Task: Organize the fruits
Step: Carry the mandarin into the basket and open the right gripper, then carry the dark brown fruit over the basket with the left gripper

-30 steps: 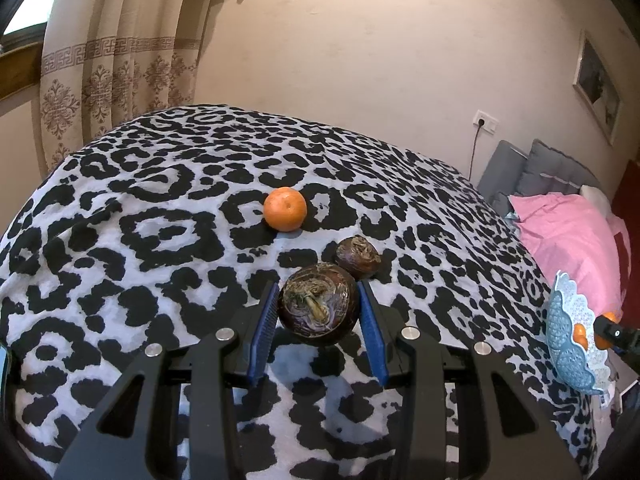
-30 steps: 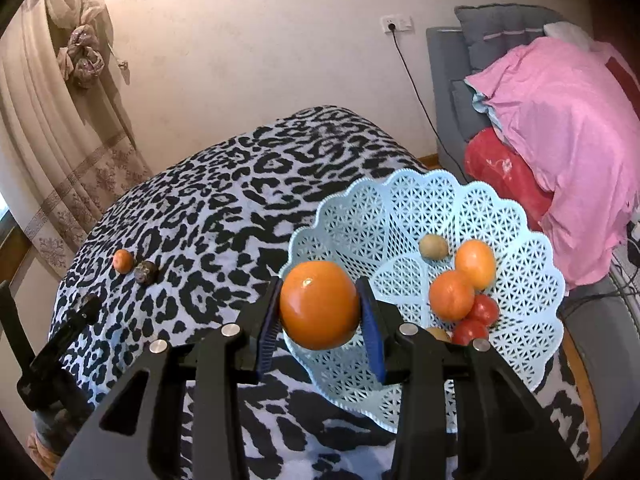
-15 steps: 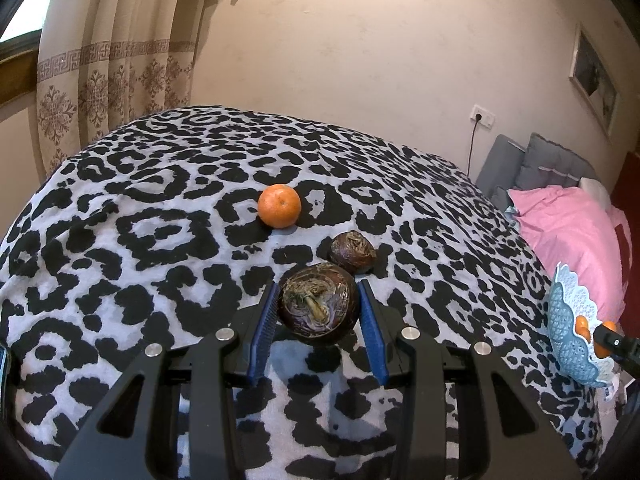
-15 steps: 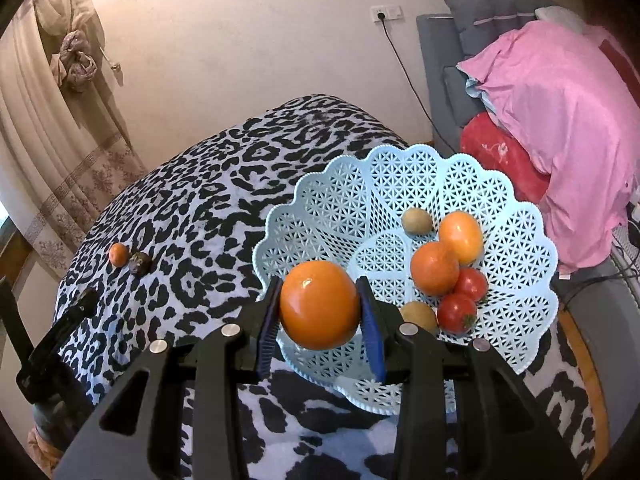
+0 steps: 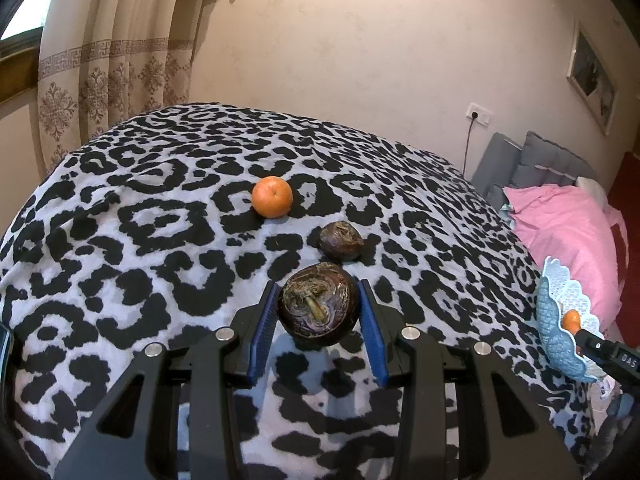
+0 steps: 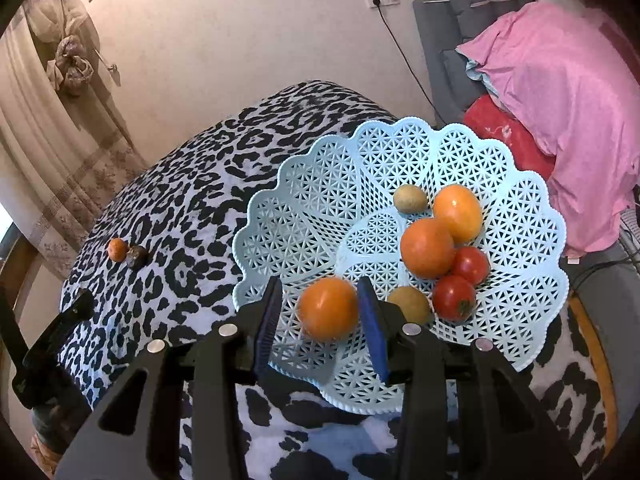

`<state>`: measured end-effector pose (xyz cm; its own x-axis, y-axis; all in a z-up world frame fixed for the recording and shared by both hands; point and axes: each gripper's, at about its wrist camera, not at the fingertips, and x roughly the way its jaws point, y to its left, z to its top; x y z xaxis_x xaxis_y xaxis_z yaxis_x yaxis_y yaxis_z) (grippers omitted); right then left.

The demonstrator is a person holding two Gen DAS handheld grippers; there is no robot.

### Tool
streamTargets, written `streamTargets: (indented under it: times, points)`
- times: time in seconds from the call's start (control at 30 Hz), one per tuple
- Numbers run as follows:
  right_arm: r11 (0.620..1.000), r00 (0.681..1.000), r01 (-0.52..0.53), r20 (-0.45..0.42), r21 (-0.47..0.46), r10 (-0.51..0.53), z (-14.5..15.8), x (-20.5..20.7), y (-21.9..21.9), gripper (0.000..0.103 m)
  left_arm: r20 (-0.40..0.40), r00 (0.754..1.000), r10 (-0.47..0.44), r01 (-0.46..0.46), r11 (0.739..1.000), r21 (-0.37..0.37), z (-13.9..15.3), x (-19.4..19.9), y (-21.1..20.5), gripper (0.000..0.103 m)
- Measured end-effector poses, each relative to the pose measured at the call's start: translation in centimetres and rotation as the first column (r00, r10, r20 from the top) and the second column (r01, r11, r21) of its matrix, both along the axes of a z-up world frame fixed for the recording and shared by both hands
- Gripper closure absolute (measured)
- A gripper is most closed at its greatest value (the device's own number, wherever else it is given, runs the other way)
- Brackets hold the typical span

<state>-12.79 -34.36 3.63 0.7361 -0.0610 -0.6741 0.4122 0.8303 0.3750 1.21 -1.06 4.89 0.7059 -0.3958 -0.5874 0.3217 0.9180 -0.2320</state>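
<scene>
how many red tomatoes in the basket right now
2. One red tomato lies right of the big orange; the other sits just below it, both in the blue basket. More may be hidden under the fruit.

A patterned curtain (image 5: 116, 72) hangs by the window at left. A framed picture (image 5: 591, 76) and a wall socket (image 5: 479, 114) sit on the beige wall. Pink bedding (image 6: 560, 92) lies over a grey headboard (image 6: 480, 4).
</scene>
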Motion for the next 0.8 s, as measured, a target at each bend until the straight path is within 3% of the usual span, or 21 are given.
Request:
streamTargets:
  times: [0.47,0.67,0.8]
  points:
    - [0.999,0.999,-0.021,0.039,0.047,0.019,-0.4,-1.4,-1.1,0.062,0.004,0.993,-0.114,0.114,0.993,0.024,1.6,-2.1,-4.4,0.063]
    - [1.000,0.998,-0.018,0.066,0.002,0.018,0.0,-2.5,-1.5,0.062,0.000,0.982,-0.187,0.187,0.982,0.034,2.4,-2.8,-7.8,0.063]
    - [0.998,0.995,0.019,0.100,-0.068,-0.012,0.8,-3.7,-1.9,0.052,-0.004,0.970,-0.241,0.241,0.969,0.046,2.7,-3.5,-10.2,0.063]
